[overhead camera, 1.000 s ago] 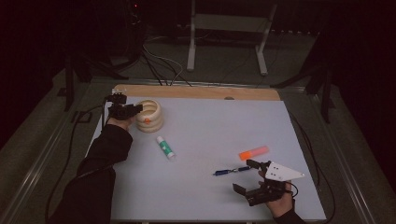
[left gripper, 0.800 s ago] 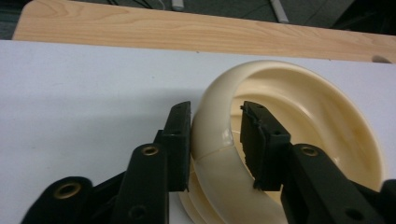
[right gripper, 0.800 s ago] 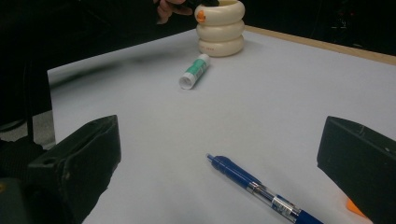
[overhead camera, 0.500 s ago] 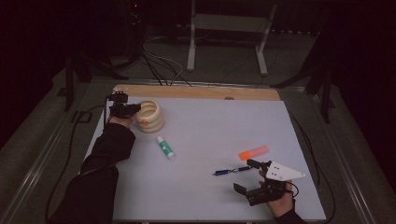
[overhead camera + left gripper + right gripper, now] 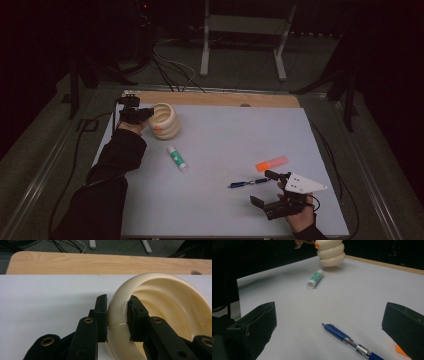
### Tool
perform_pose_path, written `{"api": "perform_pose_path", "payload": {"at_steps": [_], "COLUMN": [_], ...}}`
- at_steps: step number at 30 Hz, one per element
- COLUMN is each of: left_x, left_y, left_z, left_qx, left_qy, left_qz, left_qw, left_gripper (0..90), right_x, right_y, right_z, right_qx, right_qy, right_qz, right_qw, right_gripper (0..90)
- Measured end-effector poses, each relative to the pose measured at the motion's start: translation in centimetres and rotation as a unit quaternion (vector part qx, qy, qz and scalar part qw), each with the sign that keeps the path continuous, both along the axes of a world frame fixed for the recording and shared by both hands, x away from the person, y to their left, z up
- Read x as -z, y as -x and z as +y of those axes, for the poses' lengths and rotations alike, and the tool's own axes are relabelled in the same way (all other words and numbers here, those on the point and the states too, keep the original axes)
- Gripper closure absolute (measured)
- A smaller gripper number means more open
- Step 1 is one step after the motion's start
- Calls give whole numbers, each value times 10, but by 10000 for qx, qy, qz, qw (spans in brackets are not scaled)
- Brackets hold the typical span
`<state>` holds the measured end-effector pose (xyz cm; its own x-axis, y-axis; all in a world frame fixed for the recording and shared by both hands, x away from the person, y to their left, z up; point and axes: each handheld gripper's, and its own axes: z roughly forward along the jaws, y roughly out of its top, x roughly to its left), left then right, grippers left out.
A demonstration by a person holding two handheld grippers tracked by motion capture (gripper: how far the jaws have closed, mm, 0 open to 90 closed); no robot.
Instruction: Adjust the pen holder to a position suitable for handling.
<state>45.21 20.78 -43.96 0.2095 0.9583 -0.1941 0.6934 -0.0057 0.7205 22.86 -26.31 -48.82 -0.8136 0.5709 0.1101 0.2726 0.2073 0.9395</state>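
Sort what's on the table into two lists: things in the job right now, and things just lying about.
In the job:
- cream holder, its wall clamped from both sides
- left hand-held gripper, whose jaws have just been closing on that wall

Lying about:
- glue stick
- blue pen
- orange highlighter
- right hand-held gripper, open, close to the pen

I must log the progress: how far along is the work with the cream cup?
Done: the left hand-held gripper has just closed on the cream cup's rim. In hand: that grip. Left: glue stick, blue pen and orange marker lie untouched; the right hand-held gripper stands open.
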Motion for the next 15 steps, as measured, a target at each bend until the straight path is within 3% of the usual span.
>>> {"api": "perform_pose_path", "payload": {"at_steps": [15], "left_x": [-11], "left_y": [8], "left_z": [-43], "left_qx": [660], "left_qy": [81], "left_qz": [-8], "left_qw": [9978], "left_gripper": [736], "right_x": [0], "right_y": [0], "right_z": [0], "right_qx": [2], "right_qy": [-9], "right_qz": [6], "right_qw": [10000], "right_gripper": [0]}}
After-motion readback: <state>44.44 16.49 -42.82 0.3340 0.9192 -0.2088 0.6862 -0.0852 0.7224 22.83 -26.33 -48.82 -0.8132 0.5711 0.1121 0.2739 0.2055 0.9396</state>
